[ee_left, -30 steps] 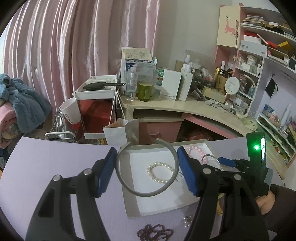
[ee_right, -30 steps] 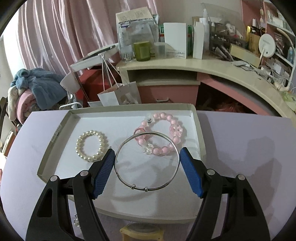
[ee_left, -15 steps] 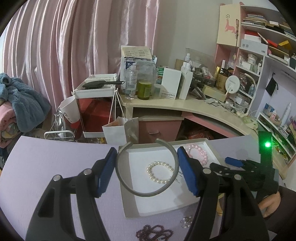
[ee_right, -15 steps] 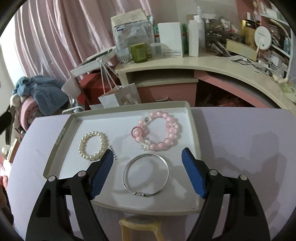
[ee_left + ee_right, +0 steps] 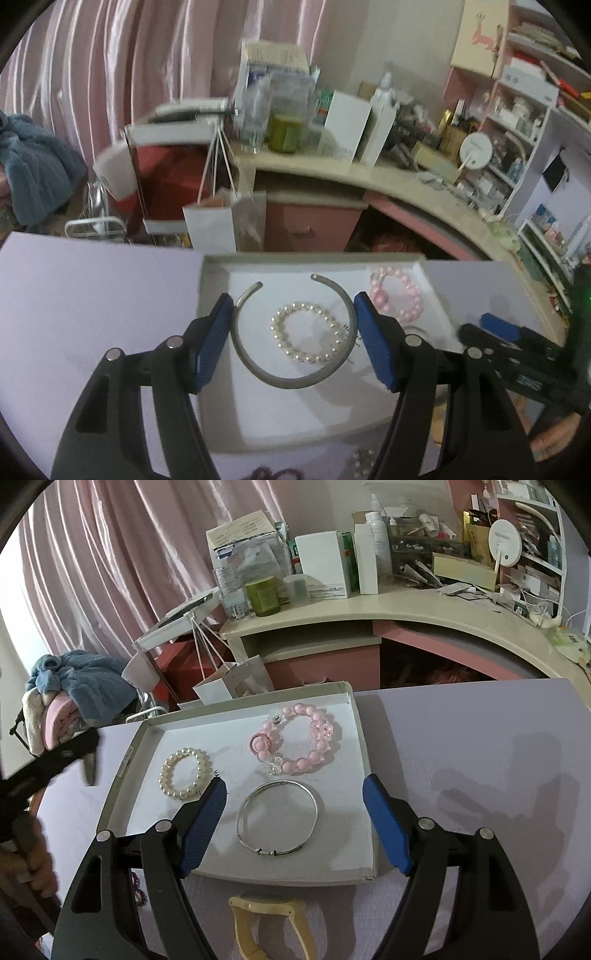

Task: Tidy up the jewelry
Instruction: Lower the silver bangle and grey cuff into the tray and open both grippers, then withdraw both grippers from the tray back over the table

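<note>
Left gripper (image 5: pixel 293 334): its blue fingers (image 5: pixel 212 343) clamp an open grey cuff bangle (image 5: pixel 295 376), held above the tray's left half.
Right gripper (image 5: pixel 293 823): fingers spread wide and empty, over the tray's near edge.
Tray (image 5: pixel 364 760): shallow white box lid on the lilac worktop (image 5: pixel 480 757).
Pearl bracelet (image 5: pixel 184 773): tray's left side.
Pink bead bracelet (image 5: pixel 295 738): toward the far right corner.
Thin silver bangle (image 5: pixel 277 821): flat by the near edge, between the right fingers, untouched.
Yellow watch strap (image 5: pixel 269 923): on the worktop, just outside the tray's near edge.
</note>
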`<state>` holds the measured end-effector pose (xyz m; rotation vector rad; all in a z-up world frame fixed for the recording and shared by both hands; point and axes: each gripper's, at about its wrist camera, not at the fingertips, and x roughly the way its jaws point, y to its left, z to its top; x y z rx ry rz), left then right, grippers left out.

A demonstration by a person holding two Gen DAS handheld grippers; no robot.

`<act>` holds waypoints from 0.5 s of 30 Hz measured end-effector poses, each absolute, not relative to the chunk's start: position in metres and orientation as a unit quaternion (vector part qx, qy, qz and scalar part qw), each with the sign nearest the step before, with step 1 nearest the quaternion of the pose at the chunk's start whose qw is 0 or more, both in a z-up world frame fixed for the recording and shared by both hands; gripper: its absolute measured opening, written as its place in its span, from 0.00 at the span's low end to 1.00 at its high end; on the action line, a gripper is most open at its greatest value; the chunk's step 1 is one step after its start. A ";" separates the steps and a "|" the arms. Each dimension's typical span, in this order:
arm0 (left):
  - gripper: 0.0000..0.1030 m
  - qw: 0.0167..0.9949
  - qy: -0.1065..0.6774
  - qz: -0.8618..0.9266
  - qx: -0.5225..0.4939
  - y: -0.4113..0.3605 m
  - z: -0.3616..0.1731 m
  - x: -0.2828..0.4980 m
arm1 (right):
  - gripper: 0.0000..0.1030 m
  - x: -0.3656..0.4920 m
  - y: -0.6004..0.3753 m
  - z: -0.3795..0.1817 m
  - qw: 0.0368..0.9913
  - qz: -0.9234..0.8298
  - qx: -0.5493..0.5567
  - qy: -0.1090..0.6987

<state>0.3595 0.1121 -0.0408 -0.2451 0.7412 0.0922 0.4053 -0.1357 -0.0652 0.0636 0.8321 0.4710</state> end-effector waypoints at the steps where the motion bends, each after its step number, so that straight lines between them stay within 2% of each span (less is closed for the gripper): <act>1: 0.65 0.922 0.367 0.045 -0.119 0.111 -0.045 0.364 | 0.75 0.405 -0.137 -0.066 0.887 0.226 0.031 0.400; 6: 0.65 0.911 0.392 0.046 -0.121 0.111 -0.064 0.388 | 0.75 0.405 -0.143 -0.071 0.886 0.221 0.043 0.406; 15: 0.65 0.912 0.392 0.046 -0.113 0.108 -0.064 0.403 | 0.75 0.404 -0.152 -0.073 0.887 0.213 0.056 0.406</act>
